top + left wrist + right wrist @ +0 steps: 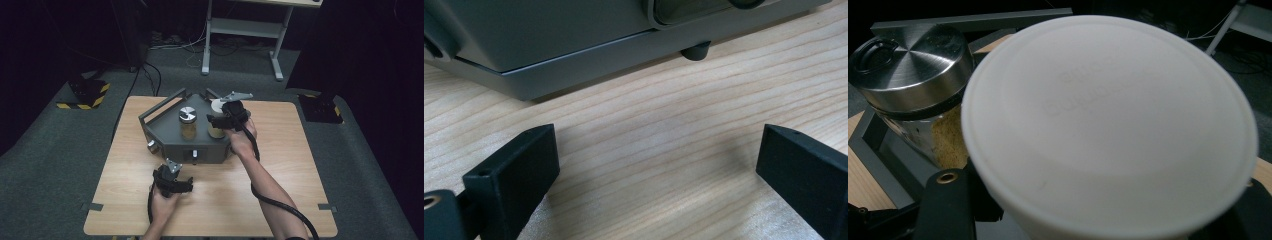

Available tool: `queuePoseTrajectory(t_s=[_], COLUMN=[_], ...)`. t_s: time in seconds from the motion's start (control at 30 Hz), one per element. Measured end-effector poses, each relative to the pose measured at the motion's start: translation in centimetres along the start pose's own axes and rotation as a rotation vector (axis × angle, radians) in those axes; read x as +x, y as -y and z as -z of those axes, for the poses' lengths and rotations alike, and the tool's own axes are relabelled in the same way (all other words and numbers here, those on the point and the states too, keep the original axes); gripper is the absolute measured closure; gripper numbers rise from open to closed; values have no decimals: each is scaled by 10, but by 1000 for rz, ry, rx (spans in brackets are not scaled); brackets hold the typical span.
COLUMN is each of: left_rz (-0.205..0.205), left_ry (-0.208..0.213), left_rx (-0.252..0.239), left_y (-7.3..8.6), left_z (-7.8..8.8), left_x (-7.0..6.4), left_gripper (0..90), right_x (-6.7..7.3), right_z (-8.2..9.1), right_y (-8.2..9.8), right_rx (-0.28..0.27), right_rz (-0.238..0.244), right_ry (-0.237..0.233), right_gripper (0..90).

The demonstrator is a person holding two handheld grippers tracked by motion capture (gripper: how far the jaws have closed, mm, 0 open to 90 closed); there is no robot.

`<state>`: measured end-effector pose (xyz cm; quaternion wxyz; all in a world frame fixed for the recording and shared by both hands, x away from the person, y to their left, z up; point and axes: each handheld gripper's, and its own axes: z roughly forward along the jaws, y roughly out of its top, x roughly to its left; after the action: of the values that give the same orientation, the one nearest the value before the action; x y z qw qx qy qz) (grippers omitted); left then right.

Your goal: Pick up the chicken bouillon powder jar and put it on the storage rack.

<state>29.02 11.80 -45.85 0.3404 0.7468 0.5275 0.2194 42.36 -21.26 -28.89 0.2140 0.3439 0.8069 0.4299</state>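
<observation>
White-lidded jar (1108, 130) stands in the grey rack (165, 142) beside a steel-lidded jar (188, 122), the right claw (220, 121) clamped around its body. Likely rigid, smooth and slippery; gripping low under the lid looks safest. Left claw (654, 170) rests apart on the surface (210, 200).

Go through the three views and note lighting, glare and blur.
High view: table lit, surroundings dark. Left gripper view: wood sharp, soft shadows beside the black fingers. Right gripper view: white lid close and blurred, streaky glare on the steel cap.
</observation>
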Motion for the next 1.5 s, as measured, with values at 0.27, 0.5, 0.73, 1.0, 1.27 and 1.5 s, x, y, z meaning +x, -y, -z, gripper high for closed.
queuePoseTrajectory(t_s=[0.27, 0.5, 0.73, 1.0, 1.27, 1.5], left_rz=[-6, -5, -1, -4, -9, -13], left_ry=[-5, -6, -6, -9, -12, -19], left_rx=[2, 3, 0, 2, 5, 7], left_y=[0, -1, 0, 0, -1, -1], left_z=[0, 0, 0, 0, 0, -1], left_x=[-1, -2, -1, -2, -3, -5], left_gripper=[36, 37, 40, 40, 41, 41], right_x=[0, -13, -11, -15, -22, -28], right_z=[0, 0, 10, 25, 45, 61], right_y=[0, 8, 15, 30, 49, 69], right_rx=[2, -5, -42, -72, -82, -96], right_rz=[-5, -60, -62, -52, -52, -59], right_ry=[-4, -51, -23, -30, -31, -30], right_gripper=[334, 171, 65, 54, 68, 72])
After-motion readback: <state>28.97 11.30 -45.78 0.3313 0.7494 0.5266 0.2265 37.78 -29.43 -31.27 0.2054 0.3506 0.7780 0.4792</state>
